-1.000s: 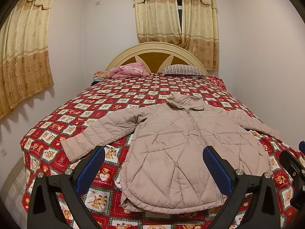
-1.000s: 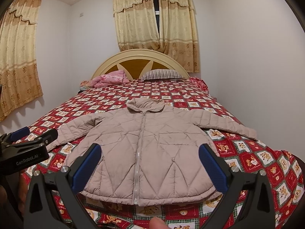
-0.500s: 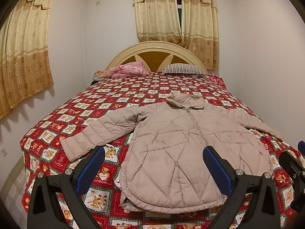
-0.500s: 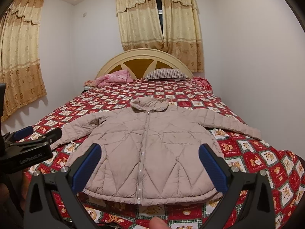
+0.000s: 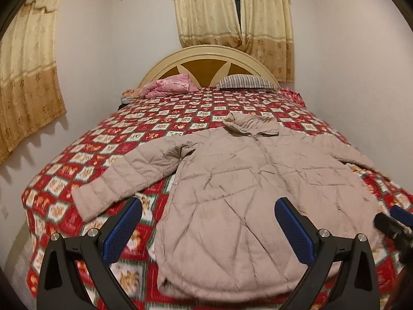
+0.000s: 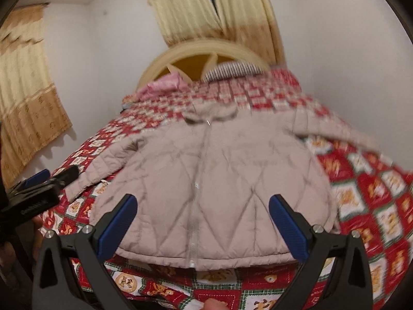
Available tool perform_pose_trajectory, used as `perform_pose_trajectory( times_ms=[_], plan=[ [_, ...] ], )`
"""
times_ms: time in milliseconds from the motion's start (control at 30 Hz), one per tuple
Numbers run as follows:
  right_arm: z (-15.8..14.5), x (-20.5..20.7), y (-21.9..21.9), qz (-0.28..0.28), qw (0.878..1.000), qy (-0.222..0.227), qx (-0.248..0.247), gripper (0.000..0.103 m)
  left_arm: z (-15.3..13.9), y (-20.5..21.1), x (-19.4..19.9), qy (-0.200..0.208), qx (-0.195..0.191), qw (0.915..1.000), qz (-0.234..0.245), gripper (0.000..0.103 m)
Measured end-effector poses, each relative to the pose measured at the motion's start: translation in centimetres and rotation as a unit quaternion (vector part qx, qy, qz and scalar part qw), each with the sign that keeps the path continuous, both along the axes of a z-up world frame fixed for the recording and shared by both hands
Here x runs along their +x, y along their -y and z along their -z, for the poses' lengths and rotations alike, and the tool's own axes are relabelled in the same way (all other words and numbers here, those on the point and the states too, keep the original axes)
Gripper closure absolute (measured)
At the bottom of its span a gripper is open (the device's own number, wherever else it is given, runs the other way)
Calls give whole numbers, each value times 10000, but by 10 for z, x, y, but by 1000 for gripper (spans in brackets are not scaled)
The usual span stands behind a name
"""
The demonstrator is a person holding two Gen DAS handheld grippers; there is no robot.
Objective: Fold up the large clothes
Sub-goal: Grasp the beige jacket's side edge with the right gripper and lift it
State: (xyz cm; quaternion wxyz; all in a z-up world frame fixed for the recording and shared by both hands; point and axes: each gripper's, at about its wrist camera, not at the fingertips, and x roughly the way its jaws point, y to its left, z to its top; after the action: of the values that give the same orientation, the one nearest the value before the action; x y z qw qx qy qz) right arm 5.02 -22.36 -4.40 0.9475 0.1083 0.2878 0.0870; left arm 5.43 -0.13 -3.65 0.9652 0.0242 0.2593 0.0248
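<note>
Fingers of both the left gripper (image 5: 207,228) and right gripper (image 6: 202,223) gape wide and empty above the hem at 6 o'clock of the puffy jacket (image 5: 245,193), whose slick quilting may slip from a shallow pinch.

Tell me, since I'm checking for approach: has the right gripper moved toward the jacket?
Yes. The right gripper has dipped toward the jacket's hem, and the headboard shows blurred behind it.

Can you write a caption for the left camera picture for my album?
Open left gripper hovers over a beige puffy jacket spread flat on a red patterned bed.
</note>
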Motion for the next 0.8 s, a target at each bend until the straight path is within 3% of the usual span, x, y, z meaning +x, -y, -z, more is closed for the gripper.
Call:
perform_pose_trajectory(
  times_ms=[133, 267, 467, 633, 800],
  plan=[
    [25, 36, 52, 466, 9970, -315, 524, 2, 7, 7, 41, 26, 179, 9998, 29, 1],
    [44, 70, 120, 1122, 9854, -592, 1132, 9, 16, 16, 93, 86, 386, 9991, 115, 1],
    [71, 117, 222, 2035, 9501, -955, 2165, 18, 33, 15, 170, -80, 477, 9988, 5, 1],
    [83, 144, 292, 2686, 9233, -1011, 2553, 18, 54, 7, 218, -387, 621, 9970, -236, 1],
    [95, 157, 337, 3180, 8967, -1077, 2884, 23, 81, -3, 241, -740, 487, 9954, -370, 1]
  ],
)
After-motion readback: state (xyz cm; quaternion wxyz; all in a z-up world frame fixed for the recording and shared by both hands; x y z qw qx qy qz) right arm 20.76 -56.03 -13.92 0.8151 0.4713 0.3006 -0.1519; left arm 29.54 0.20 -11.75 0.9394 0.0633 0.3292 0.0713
